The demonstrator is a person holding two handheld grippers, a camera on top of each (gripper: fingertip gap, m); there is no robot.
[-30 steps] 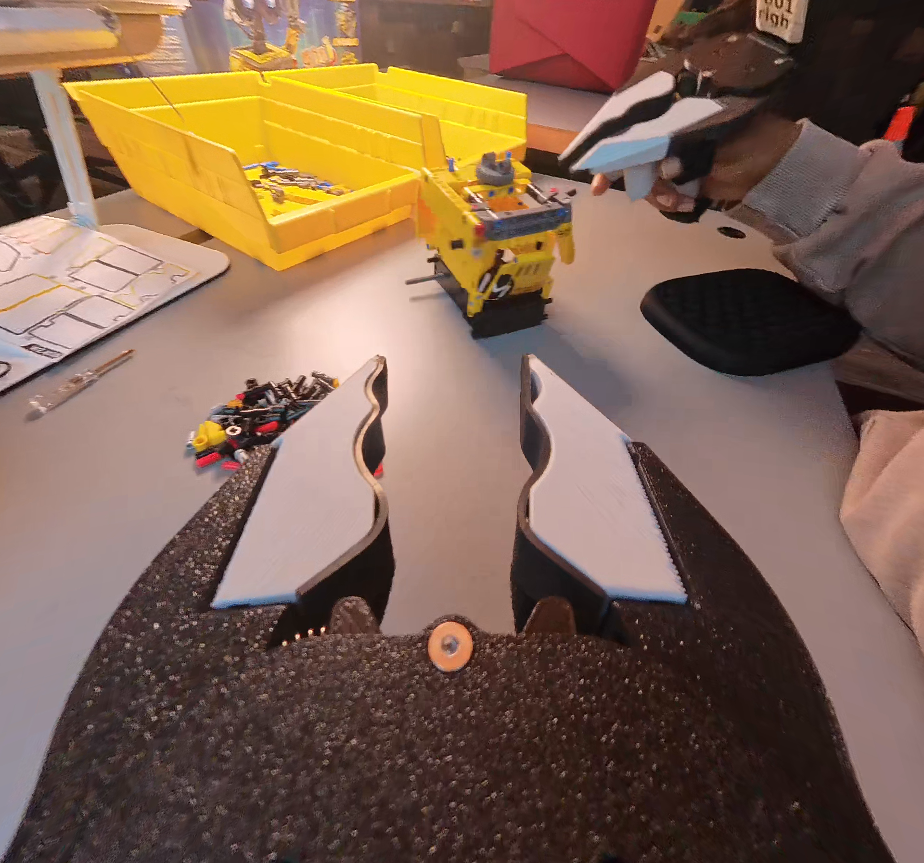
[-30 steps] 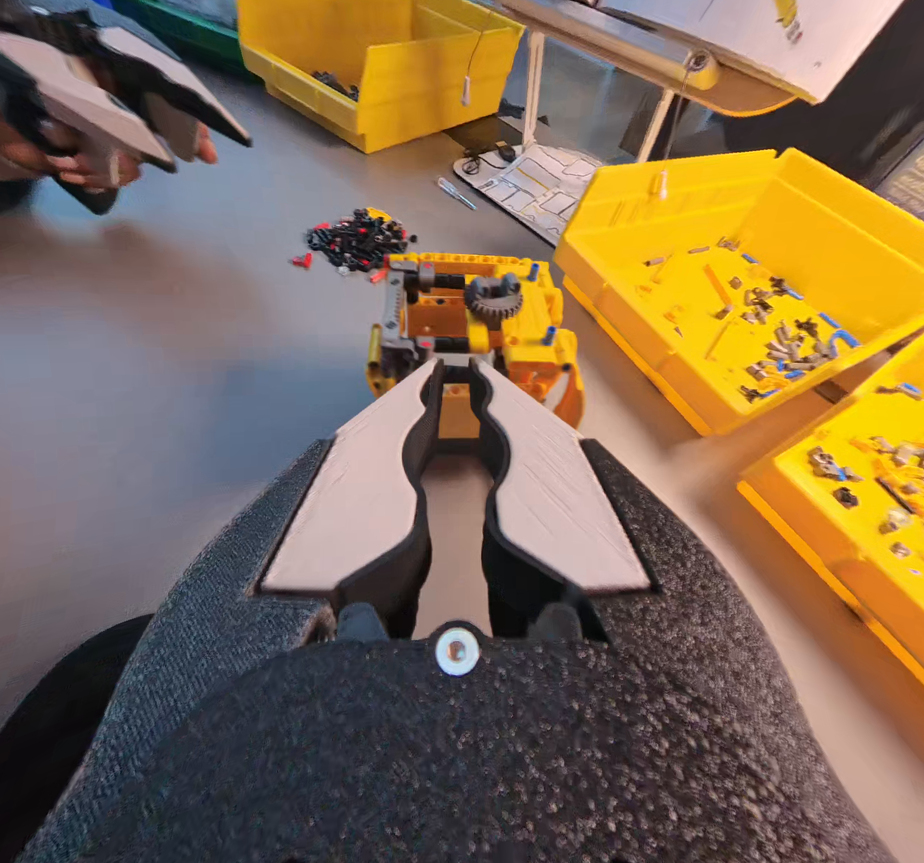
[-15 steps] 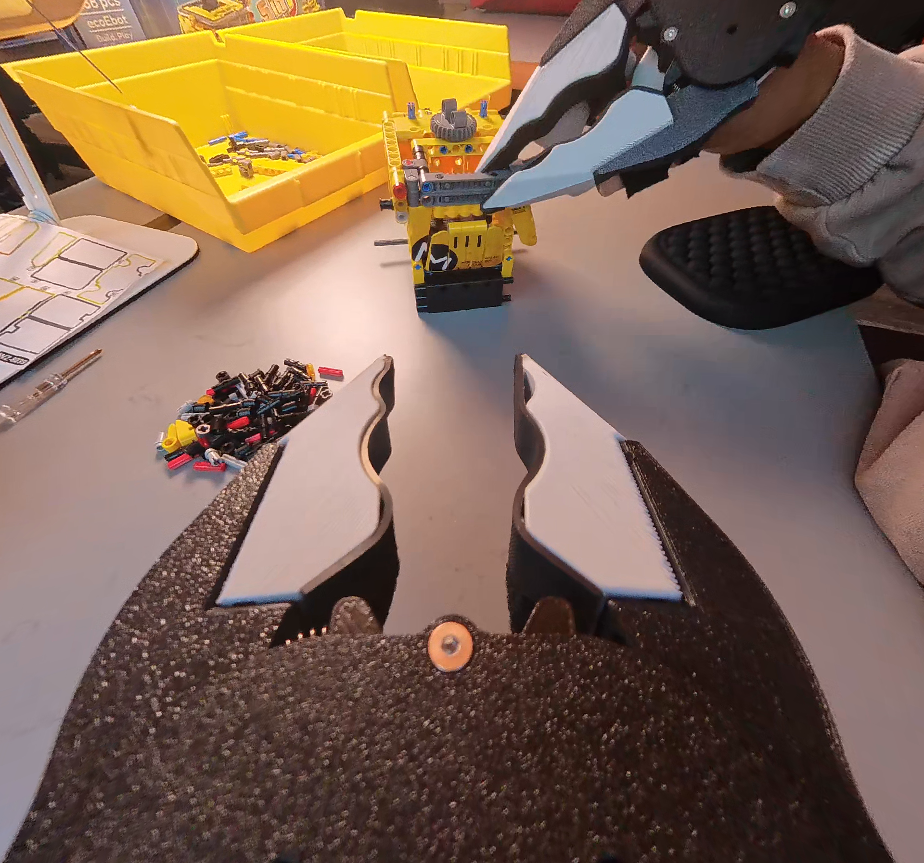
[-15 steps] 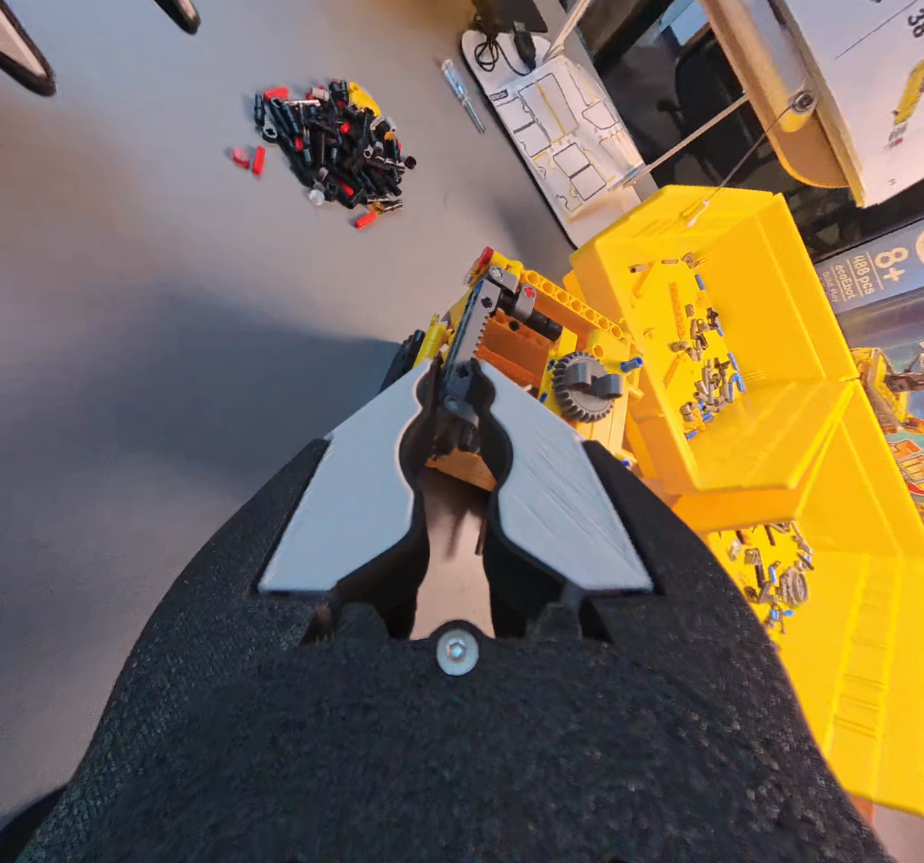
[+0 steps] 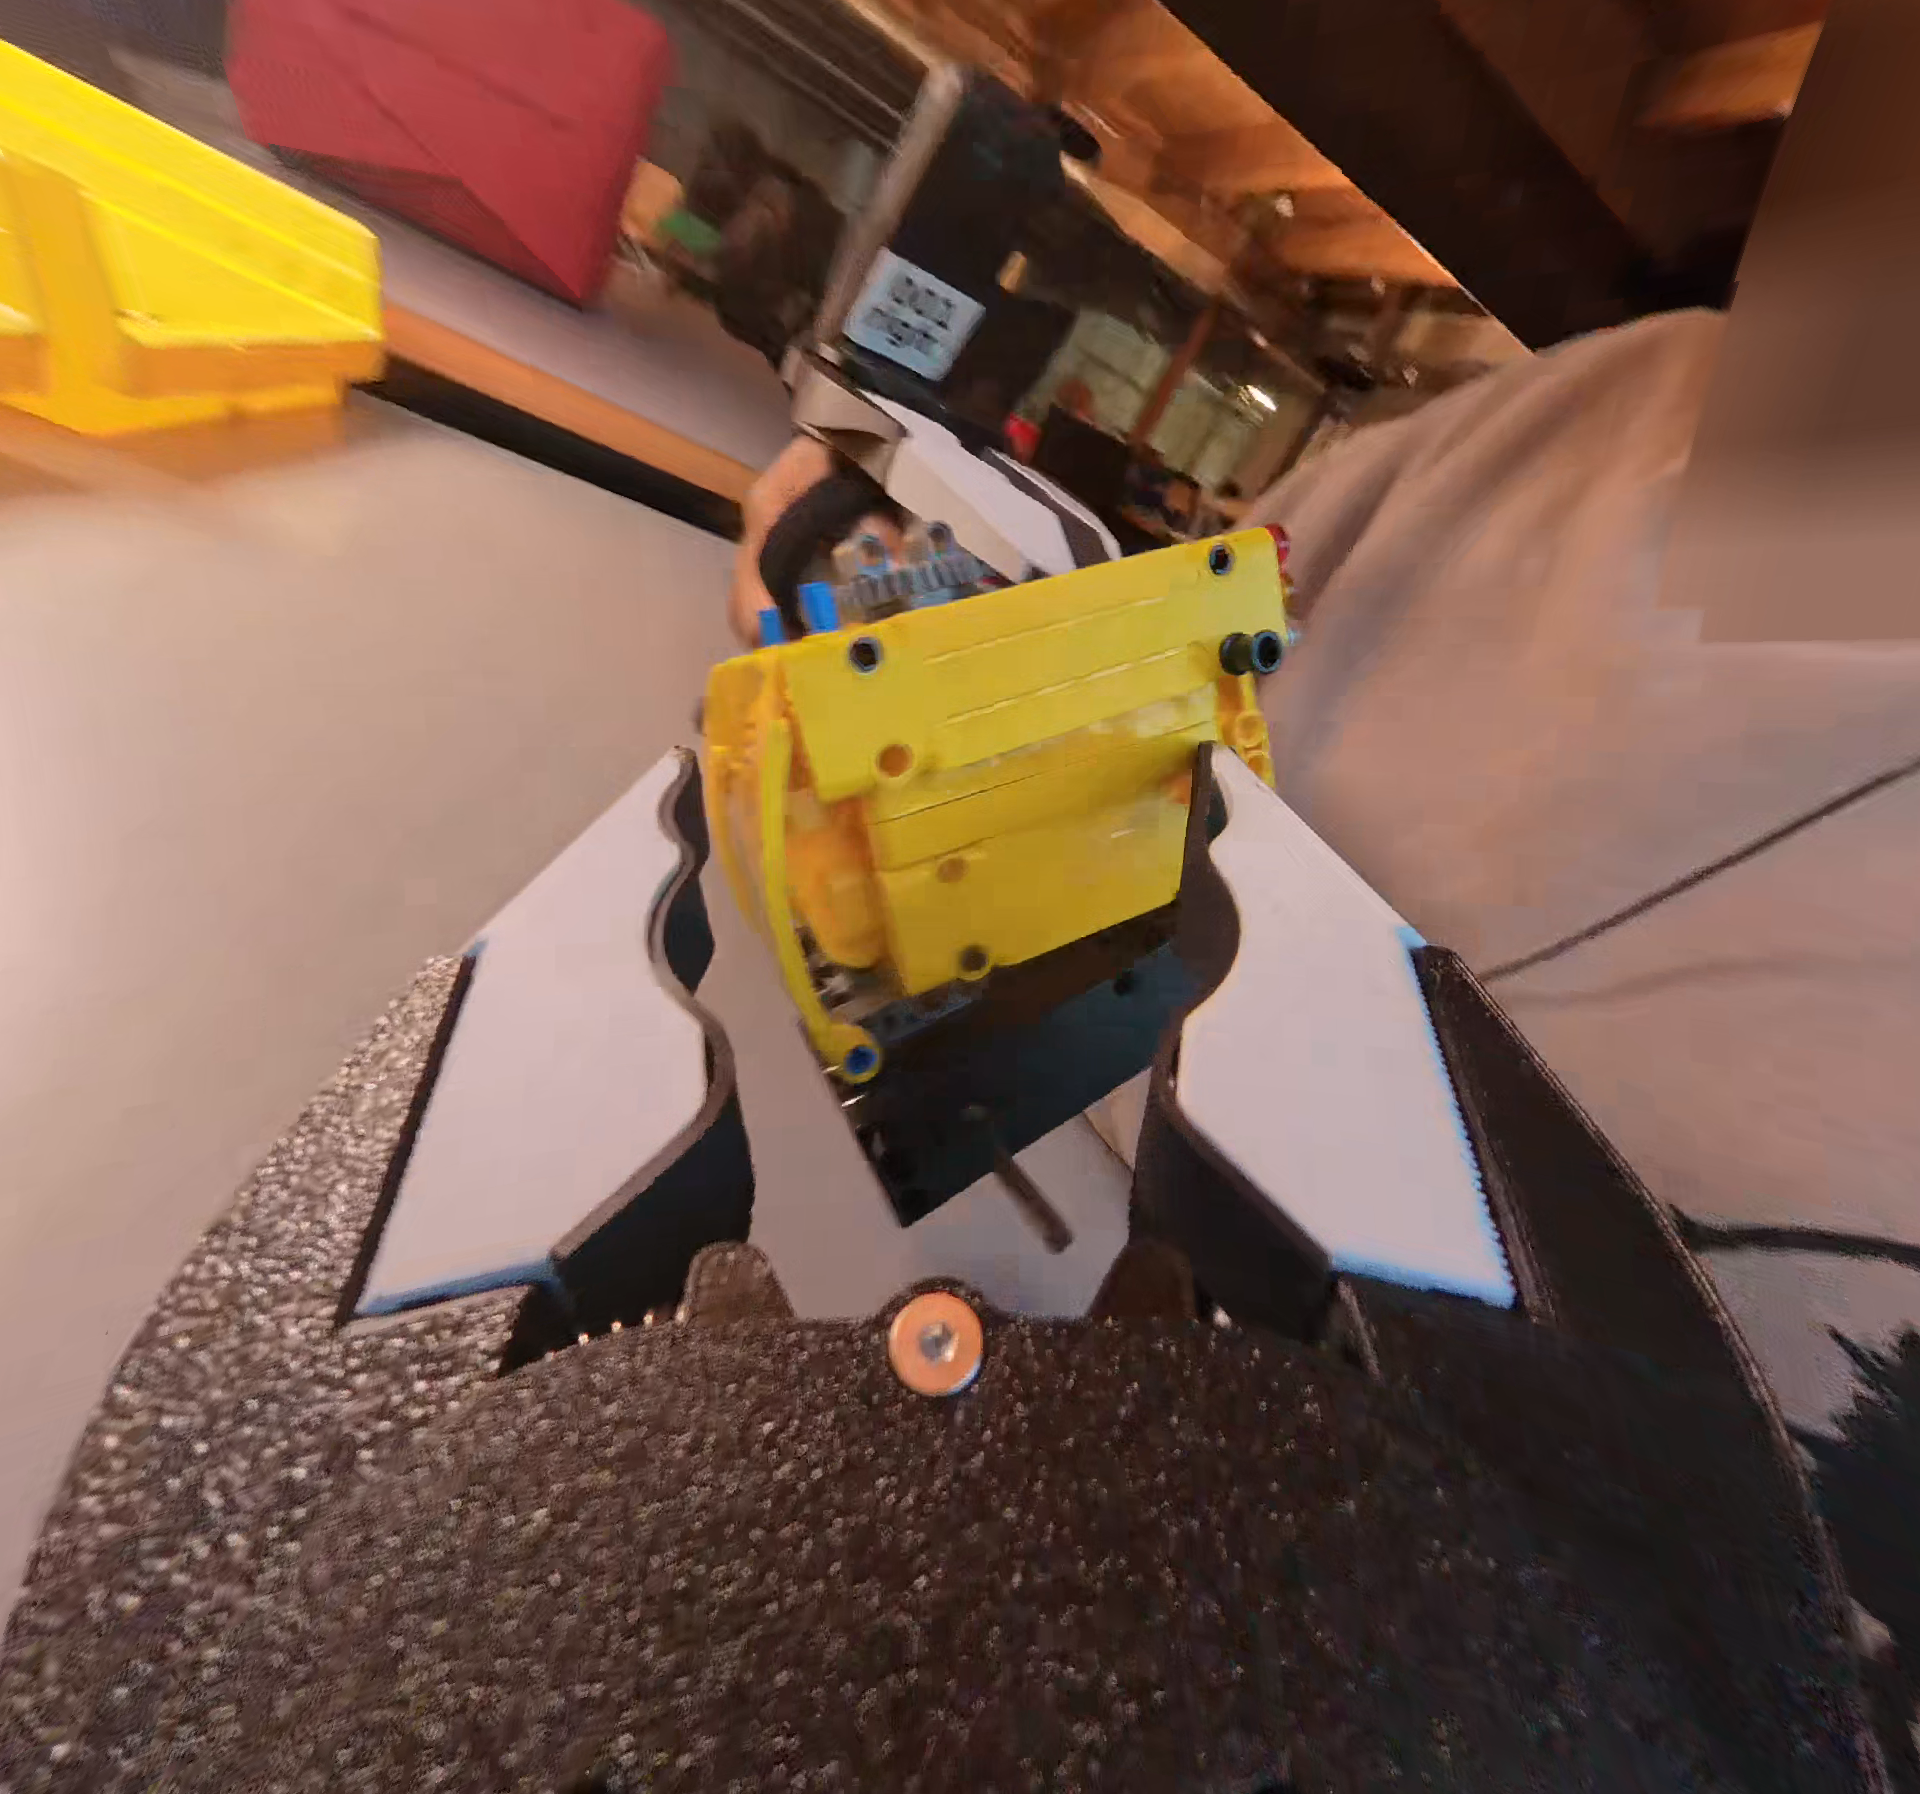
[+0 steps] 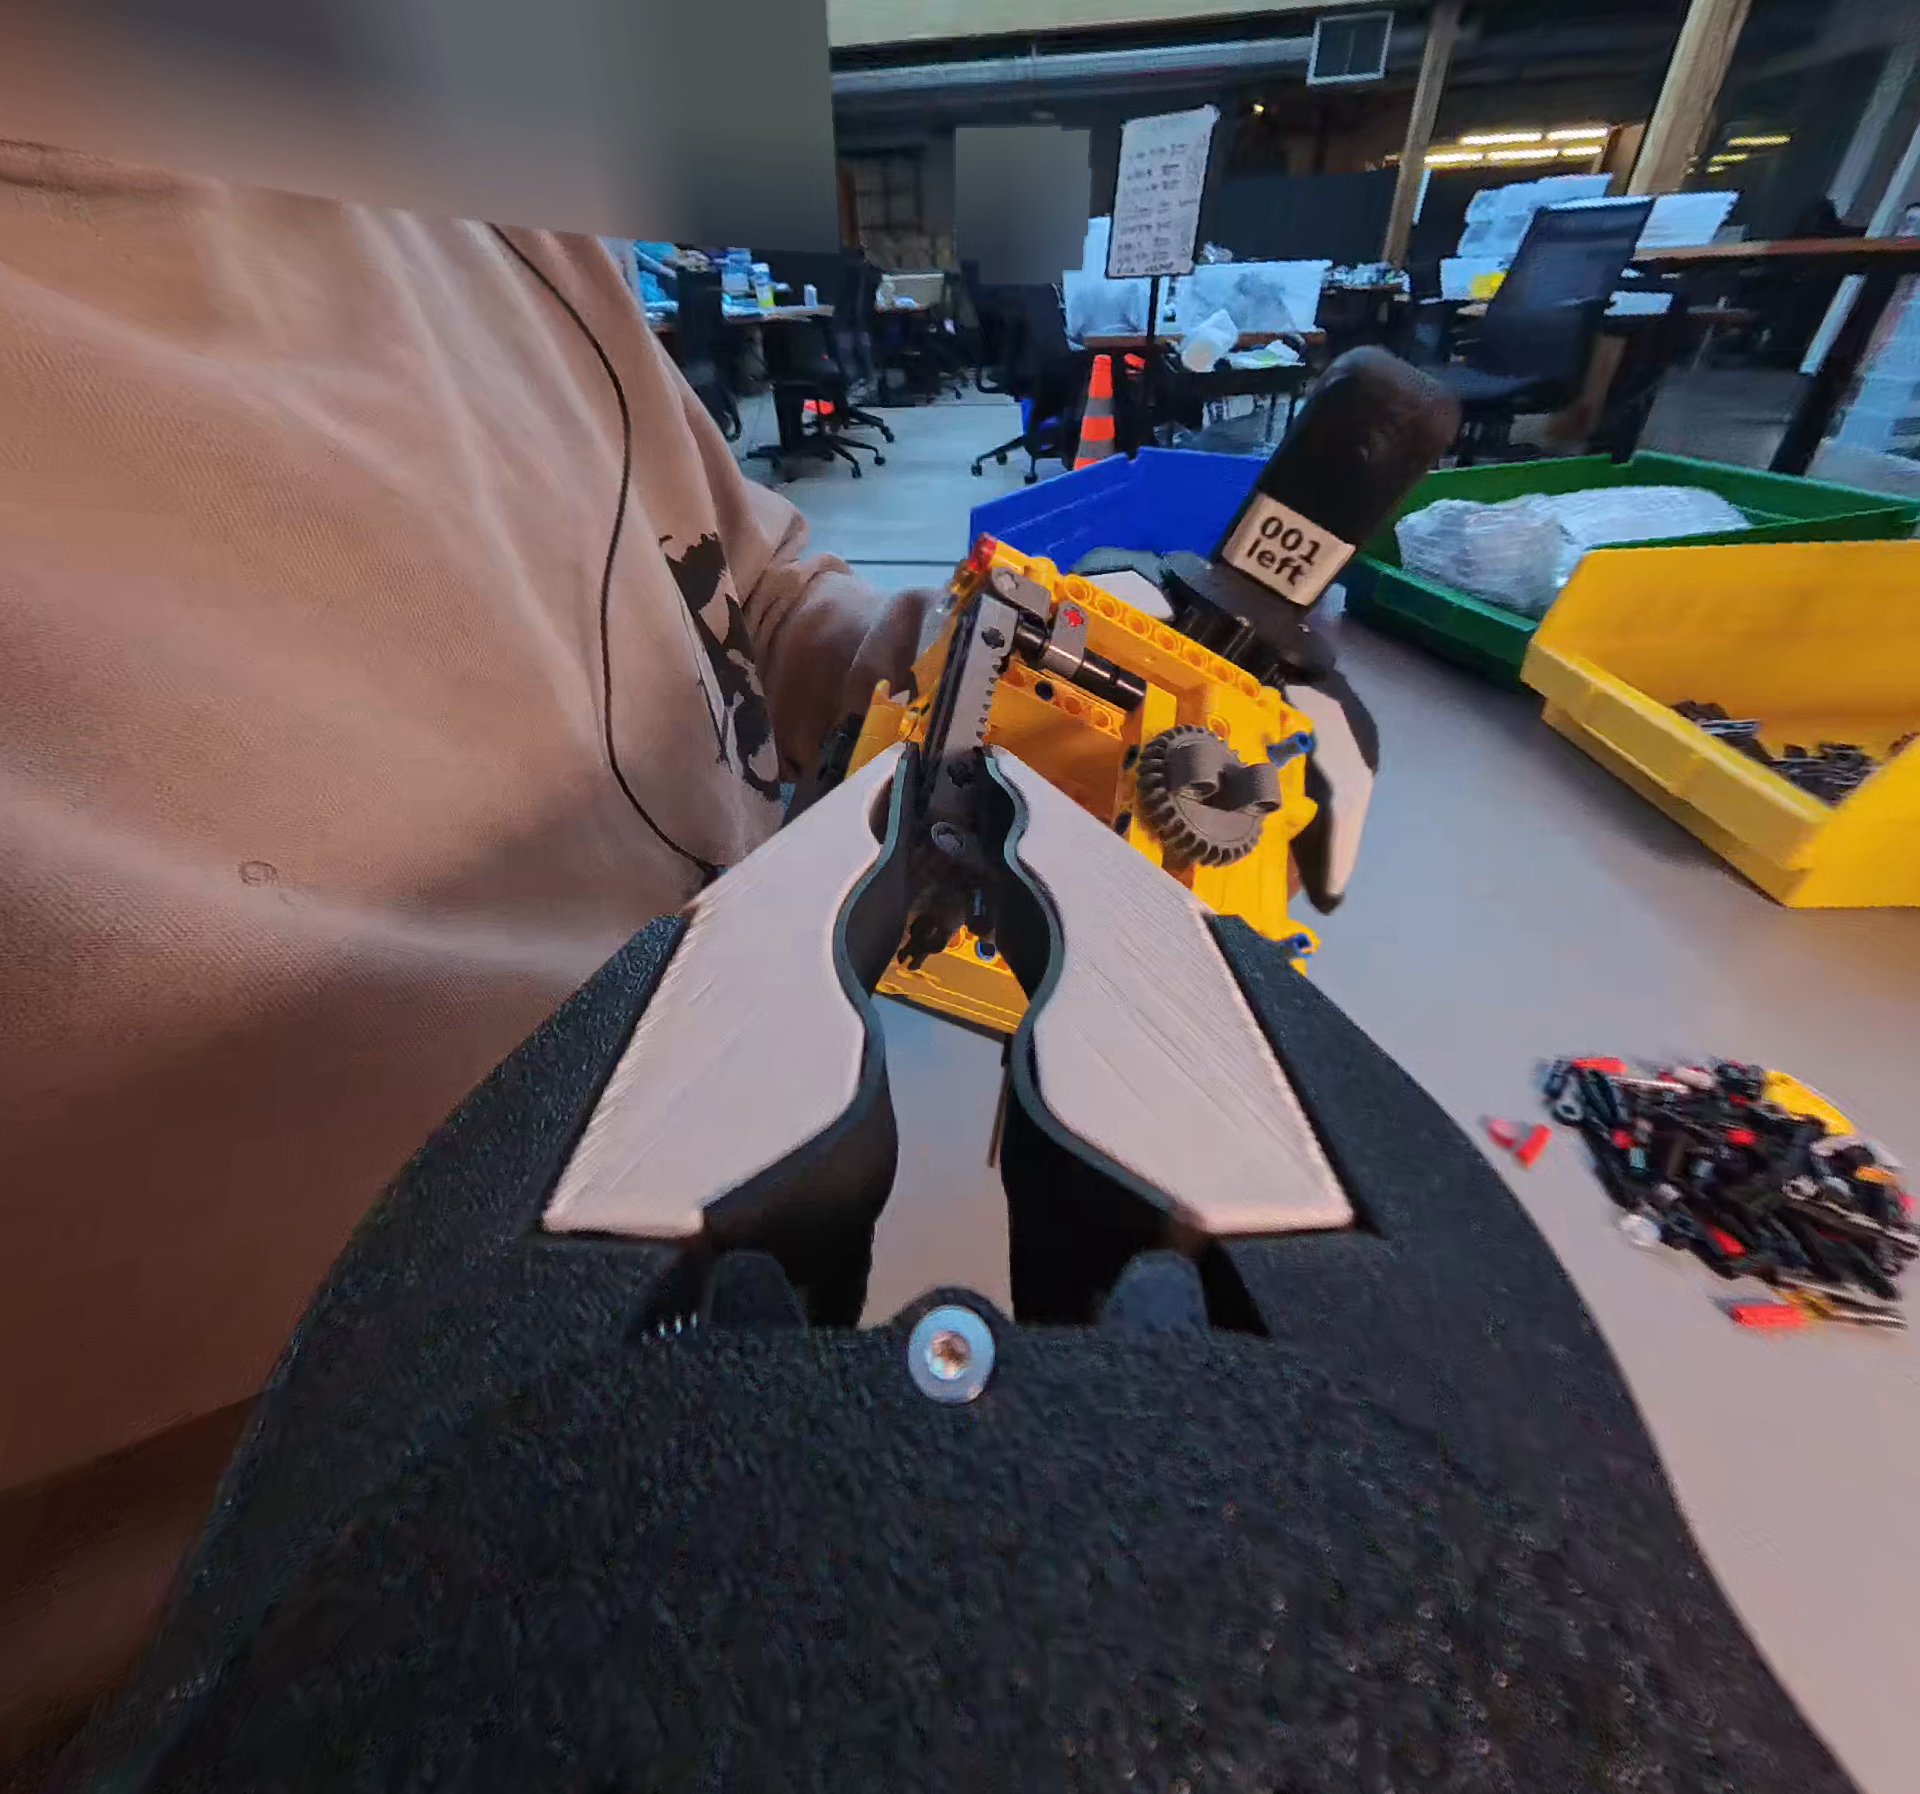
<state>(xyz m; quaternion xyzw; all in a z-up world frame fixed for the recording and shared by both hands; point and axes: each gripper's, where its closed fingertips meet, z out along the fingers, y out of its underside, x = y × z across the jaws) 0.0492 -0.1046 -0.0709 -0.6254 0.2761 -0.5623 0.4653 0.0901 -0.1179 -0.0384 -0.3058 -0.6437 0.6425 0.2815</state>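
Observation:
A yellow brick-built model (image 5: 997, 757) with a black base hangs tilted above the table, close to the person's chest. My left gripper (image 5: 940, 762) is spread wide, one finger on each side of the model's body, clamping it. My right gripper (image 6: 948, 768) is shut on a grey toothed beam (image 6: 961, 695) on the model's (image 6: 1091, 716) top edge, next to a dark gear (image 6: 1205, 794). The right gripper (image 5: 987, 487) shows behind the model in the left wrist view. A left gripper finger (image 6: 1340, 799) shows against the model's far side in the right wrist view.
A pile of small black and red parts (image 6: 1735, 1173) lies on the grey table (image 6: 1507, 913). Yellow bins (image 6: 1745, 705) (image 5: 156, 290), a green bin (image 6: 1621, 497) and a blue bin (image 6: 1112, 497) stand around. The person's beige-shirted torso (image 6: 312, 601) is close behind. One gripper's finger ends stand about 6 cm off the other's.
The model has left the table and now hangs near the person's chest, gripped by the right gripper on its top beam. My left gripper opened wider and closed in around the model's body.

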